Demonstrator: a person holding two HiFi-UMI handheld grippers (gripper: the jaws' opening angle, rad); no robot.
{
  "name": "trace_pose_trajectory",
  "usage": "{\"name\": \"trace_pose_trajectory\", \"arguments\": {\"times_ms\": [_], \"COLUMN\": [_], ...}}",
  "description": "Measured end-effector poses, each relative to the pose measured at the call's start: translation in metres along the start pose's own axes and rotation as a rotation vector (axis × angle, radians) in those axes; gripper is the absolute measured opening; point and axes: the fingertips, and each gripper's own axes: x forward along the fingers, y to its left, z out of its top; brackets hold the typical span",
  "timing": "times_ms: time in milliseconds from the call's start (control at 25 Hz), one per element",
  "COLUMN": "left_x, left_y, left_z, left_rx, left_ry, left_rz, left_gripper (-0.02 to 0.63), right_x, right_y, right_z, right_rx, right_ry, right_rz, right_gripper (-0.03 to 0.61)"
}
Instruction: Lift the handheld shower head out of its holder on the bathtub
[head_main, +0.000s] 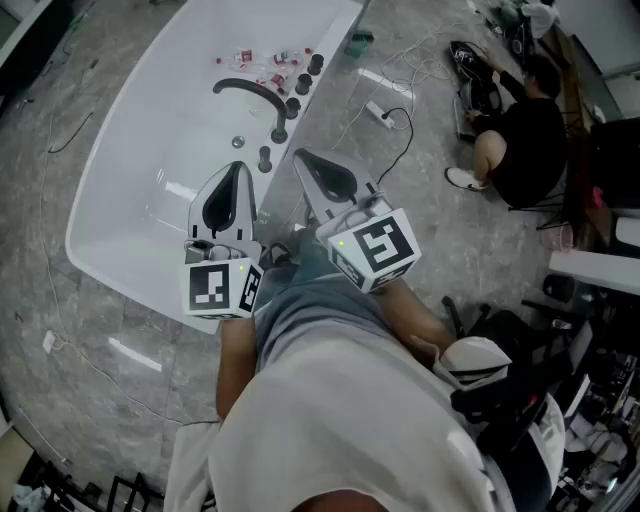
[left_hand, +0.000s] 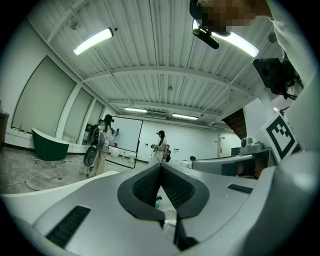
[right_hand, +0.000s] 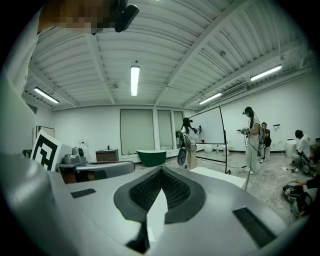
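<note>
Upper left of the head view: a white bathtub (head_main: 120, 190) lies on the grey stone floor (head_main: 90, 390). A row of dark fittings (head_main: 292, 105) runs along its right-hand rim, towards the top centre, with a curved black spout (head_main: 250, 90) arching over the basin. The handheld shower head should be among that row, but which piece it is cannot be made out at this size. Small red-and-white bottles (head_main: 265, 62) lie on the rim at the top.

Both tools sit mid-frame, just below the fittings and touching none. The left tool (head_main: 237, 168) points up over the tub's near rim. In the left gripper view its jaws (left_hand: 161, 167) are pressed together with nothing between them. The right tool (head_main: 300, 157) lies beside it to the right, tip near the lowest fitting. Its jaws (right_hand: 159, 172) are likewise pressed together and empty.

At the upper right a person (head_main: 520, 130) sits on the floor, with a power strip (head_main: 378, 112) and cables between them and the tub
</note>
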Motion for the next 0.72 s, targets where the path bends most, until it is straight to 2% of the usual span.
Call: {"name": "trace_pose_trajectory", "arguments": {"times_ms": [480, 640, 720], "left_x": [-0.008, -0.013, -0.007], "left_y": [0.003, 0.010, 0.016], "left_z": [-0.006, -0.018, -0.033], "left_rx": [0.001, 0.009, 0.040], "left_ry": [0.006, -0.026, -0.037], "left_rz": [0.016, 0.020, 0.031], "left_gripper": [0.018, 0.018, 0.020], "right_x": [-0.001, 0.005, 0.013], "right_y": [0.004, 0.000, -0.008], "right_z": [-0.011, -0.032, -0.053], "right_rx": [0.010, 0.037, 0.056], "right_ry": [0.014, -0.010, -0.025], "right_rz": [0.008, -0.012, -0.016], "right_gripper": [0.015, 0.018, 0.018]}}
